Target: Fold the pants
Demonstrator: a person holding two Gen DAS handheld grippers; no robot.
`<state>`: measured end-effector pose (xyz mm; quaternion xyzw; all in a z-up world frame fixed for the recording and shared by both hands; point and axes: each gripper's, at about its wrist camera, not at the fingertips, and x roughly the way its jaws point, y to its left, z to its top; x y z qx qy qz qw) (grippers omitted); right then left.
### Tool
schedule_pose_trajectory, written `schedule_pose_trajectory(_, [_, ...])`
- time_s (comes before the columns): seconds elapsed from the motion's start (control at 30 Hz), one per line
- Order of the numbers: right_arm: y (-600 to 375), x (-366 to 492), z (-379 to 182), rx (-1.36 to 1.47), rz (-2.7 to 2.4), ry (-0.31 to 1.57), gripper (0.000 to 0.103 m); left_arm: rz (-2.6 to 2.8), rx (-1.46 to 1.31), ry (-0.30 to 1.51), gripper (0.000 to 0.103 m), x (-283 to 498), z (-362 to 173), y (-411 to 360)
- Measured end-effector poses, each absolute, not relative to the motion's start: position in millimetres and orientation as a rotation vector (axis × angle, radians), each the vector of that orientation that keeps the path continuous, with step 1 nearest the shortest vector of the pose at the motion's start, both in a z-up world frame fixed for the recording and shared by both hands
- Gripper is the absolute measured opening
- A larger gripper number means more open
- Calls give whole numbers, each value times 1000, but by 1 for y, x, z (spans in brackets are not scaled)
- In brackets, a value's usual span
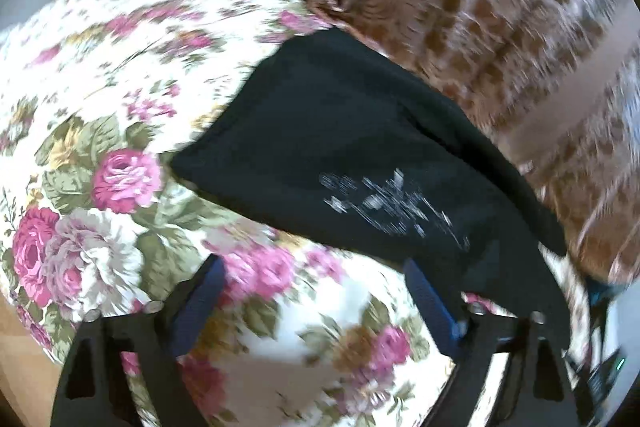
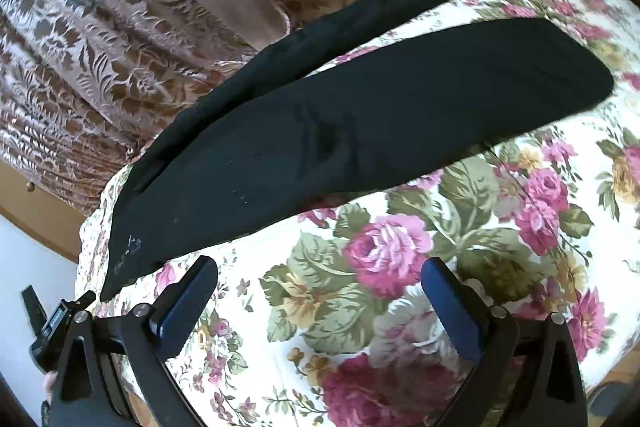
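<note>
Black pants (image 2: pixel 360 131) lie flat on a floral cloth (image 2: pixel 400 247), the two legs splayed apart toward the far right. In the left wrist view the pants (image 1: pixel 340 131) show a white print (image 1: pixel 392 203) near one end. My left gripper (image 1: pixel 316 287) is open just short of the pants' near edge, and its right finger (image 1: pixel 428 299) touches or sits right by the dark fabric. My right gripper (image 2: pixel 320 271) is open over the floral cloth, a little in front of the pants, holding nothing.
A brown and pink patterned fabric (image 2: pixel 140 39) hangs or lies bunched behind the pants. The floral cloth (image 1: pixel 120 107) covers a raised surface whose edge drops to a wooden floor (image 2: pixel 40 219) at the left. The other gripper (image 2: pixel 52 323) shows at the lower left.
</note>
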<state>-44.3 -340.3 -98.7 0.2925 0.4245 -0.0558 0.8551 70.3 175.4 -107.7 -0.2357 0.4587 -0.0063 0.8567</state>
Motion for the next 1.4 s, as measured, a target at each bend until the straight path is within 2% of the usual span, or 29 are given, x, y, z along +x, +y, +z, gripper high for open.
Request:
schedule_pose_trajectory(0.1, [-339, -43, -105, 642, -76, 909, 97, 6, -589, 980, 69, 81, -113, 194])
schedule_pose_trajectory(0.2, [-332, -37, -110, 674, -5, 919, 94, -14, -677, 1005, 60, 97, -123, 204])
schedule_pose_trajectory(0.47, [-319, 4, -133, 887, 135, 930, 86, 8, -777, 1014, 46, 129, -138, 206])
schedule_pose_trajectory(0.53, [-315, 20, -139, 917, 147, 939, 81, 5, -781, 1009, 34, 136, -139, 207])
schedule_pose_trajectory(0.57, [-314, 27, -141, 925, 149, 941, 79, -6, -788, 1006, 24, 141, -140, 208])
schedule_pose_trajectory(0.67, [-309, 51, -148, 925, 125, 946, 74, -29, -797, 978, 8, 144, -136, 213])
schedule_pose_trajectory(0.73, [-307, 65, -149, 924, 119, 940, 71, -33, -798, 955, 7, 145, -131, 214])
schedule_pose_trajectory(0.77, [-305, 75, -149, 916, 116, 942, 62, -36, -799, 946, 6, 144, -128, 215])
schedule_pose_trajectory(0.8, [-304, 82, -150, 911, 110, 947, 47, -36, -798, 934, 6, 144, -124, 215])
schedule_pose_trajectory(0.83, [-305, 88, -152, 907, 99, 953, 36, -37, -786, 919, 6, 142, -118, 214])
schedule_pose_trajectory(0.87, [-309, 92, -154, 901, 78, 962, 12, -38, -779, 912, 6, 142, -114, 213])
schedule_pose_trajectory(0.9, [-312, 95, -157, 902, 66, 967, 9, -41, -775, 900, 6, 139, -108, 213])
schedule_pose_trajectory(1.17, [-317, 73, -121, 826, 141, 896, 7, -47, -741, 846, 5, 110, -77, 218])
schedule_pose_trajectory(1.4, [-311, 24, -111, 787, 212, 913, 7, -10, -738, 877, 6, 60, -90, 230])
